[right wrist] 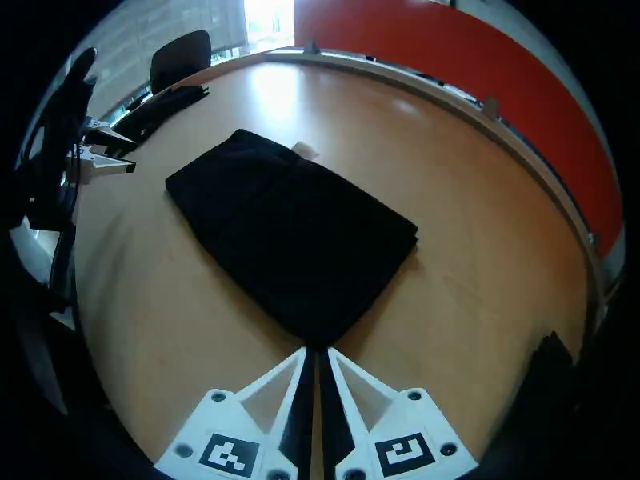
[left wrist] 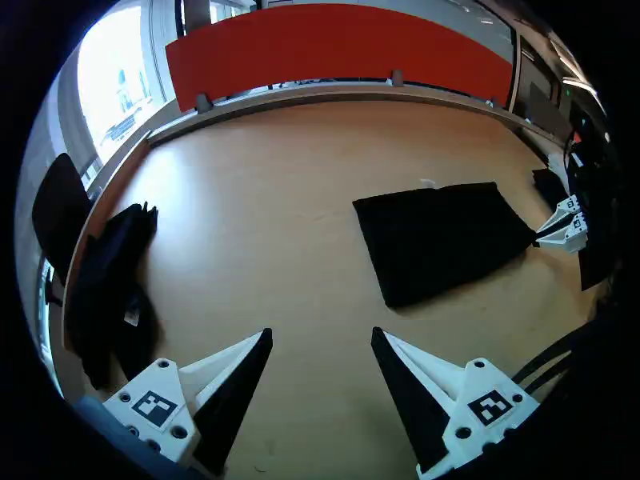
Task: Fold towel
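Towel (right wrist: 292, 240) cloth, black, lies spread flat as a rough rectangle on the pale wooden table (right wrist: 480, 240), about the middle of the tabletop. A small white tag (right wrist: 304, 148) peeks out at its far edge in the right gripper view.

The right gripper (right wrist: 318, 356) has its two fingers drawn together until only a thin slit remains between them. The towel's near corner tapers to a point right between their tips, so both fingers pinch that corner. In the left gripper view the same right gripper (left wrist: 540, 238) shows at the far right side of the table, with the towel (left wrist: 440, 240) drawn out to a peak where the fingertips meet it.

The left gripper (left wrist: 320, 336) is spread wide, a broad gap of bare table (left wrist: 264, 208) between its fingers. It holds nothing and touches nothing, and it sits well apart from the towel. From the right gripper view the left gripper (right wrist: 128, 154) appears off to the left past the towel's far corner, its fingers parted.

A heap of dark cloth (left wrist: 112, 280) lies near the table's edge to the left of the left gripper, and a dark chair (left wrist: 56, 208) stands just beyond that edge. A red partition (left wrist: 336, 44) runs along the far side of the table.
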`<action>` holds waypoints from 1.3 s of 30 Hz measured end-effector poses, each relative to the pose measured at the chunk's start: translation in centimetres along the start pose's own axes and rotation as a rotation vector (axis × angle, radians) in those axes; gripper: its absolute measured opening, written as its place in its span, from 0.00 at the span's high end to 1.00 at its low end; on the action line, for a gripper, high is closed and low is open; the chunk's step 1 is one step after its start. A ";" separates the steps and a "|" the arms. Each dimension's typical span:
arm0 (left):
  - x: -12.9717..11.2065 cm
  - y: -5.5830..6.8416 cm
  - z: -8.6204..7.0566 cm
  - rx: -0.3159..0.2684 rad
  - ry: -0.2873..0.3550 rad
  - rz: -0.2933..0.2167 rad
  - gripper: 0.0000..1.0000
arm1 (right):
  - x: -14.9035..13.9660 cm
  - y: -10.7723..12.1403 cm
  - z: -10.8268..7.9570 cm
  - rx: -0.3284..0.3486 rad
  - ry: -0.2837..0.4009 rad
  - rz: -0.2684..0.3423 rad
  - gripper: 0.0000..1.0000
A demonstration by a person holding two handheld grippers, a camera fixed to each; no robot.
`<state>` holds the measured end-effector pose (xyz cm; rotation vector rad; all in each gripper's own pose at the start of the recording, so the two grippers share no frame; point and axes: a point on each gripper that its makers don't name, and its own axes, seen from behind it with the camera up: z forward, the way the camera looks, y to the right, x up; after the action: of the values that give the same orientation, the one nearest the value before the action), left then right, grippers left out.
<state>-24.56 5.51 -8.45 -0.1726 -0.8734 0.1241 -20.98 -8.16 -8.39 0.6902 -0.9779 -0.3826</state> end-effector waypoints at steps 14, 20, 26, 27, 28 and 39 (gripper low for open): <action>0.1 -0.1 0.0 0.003 0.001 -0.001 0.09 | 1.6 0.1 -1.0 -0.025 0.046 -0.026 0.95; 0.2 -0.3 0.0 0.007 0.003 -0.002 0.08 | 4.2 0.5 -2.6 -0.054 0.101 -0.045 0.94; 0.4 -0.2 -0.2 0.008 0.007 -0.003 0.08 | 7.5 0.9 -4.5 -0.082 0.162 -0.075 0.94; 0.5 -0.2 -0.2 0.008 0.008 -0.003 0.08 | 8.0 0.9 -4.8 -0.086 0.171 -0.081 0.94; 0.5 -0.1 -0.2 0.008 0.009 -0.004 0.08 | 8.6 1.0 -5.2 -0.090 0.181 -0.089 0.94; 0.8 -0.1 -0.4 0.012 0.017 -0.007 0.08 | 12.8 2.3 -8.8 -0.143 0.252 -0.157 0.94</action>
<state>-23.78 5.52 -8.11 -0.1597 -0.8563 0.1213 -6.85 -10.82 -2.11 0.6690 -0.6532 -0.4852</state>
